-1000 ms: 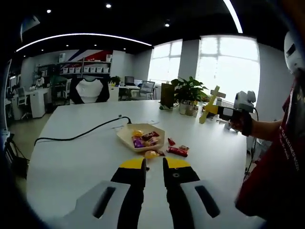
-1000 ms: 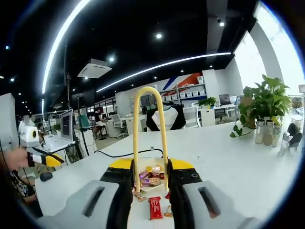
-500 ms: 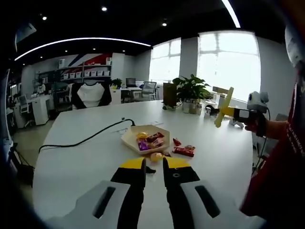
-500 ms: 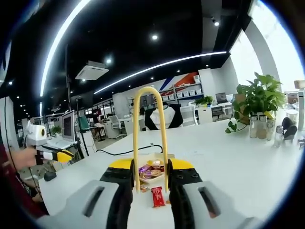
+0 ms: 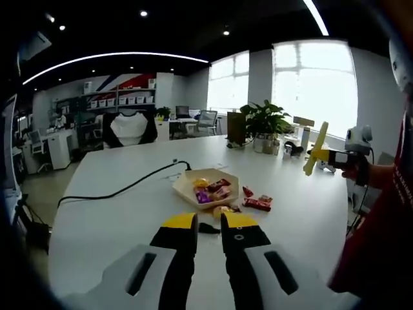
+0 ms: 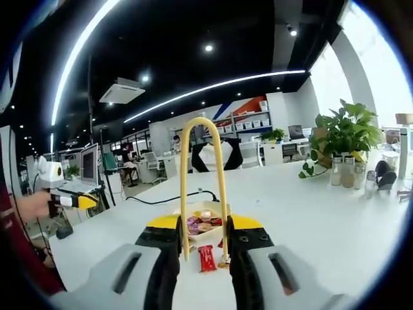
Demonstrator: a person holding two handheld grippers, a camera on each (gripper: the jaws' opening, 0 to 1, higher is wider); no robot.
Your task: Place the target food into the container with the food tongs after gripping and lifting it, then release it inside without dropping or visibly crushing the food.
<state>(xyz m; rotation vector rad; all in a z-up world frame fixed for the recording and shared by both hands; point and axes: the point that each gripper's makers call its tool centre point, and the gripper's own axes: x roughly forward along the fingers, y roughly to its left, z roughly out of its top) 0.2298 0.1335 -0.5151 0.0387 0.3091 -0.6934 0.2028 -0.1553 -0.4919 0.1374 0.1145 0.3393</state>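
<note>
A beige paper tray [image 5: 187, 187] holding several wrapped sweets sits mid-table. Beside it lie a red wrapper [image 5: 258, 204], a small red sweet [image 5: 247, 191] and an orange sweet [image 5: 222, 210]. My left gripper [image 5: 208, 226] hovers low before them, jaws close together with nothing between. My right gripper [image 5: 332, 156], held up at the right, carries yellow tongs [image 5: 316, 148]. In the right gripper view, my right gripper [image 6: 203, 227] is shut on the tongs [image 6: 201, 121], whose two arms frame the tray [image 6: 205, 205] and the red wrapper [image 6: 206, 257]. The left gripper [image 6: 71, 200] shows at the left.
A black cable [image 5: 122, 188] runs across the white table [image 5: 103, 219] toward the tray. A potted plant [image 5: 264, 119] and small jars [image 6: 345, 174] stand at the far side. A person's red sleeve [image 5: 381, 213] is at the right. A small dark item [image 5: 208, 228] lies just ahead of the left jaws.
The right gripper with the tongs has drifted right and slightly lower in the left gripper view. In the right gripper view the tray and red wrapper sit higher between the tongs' arms. Both grips are unchanged.
</note>
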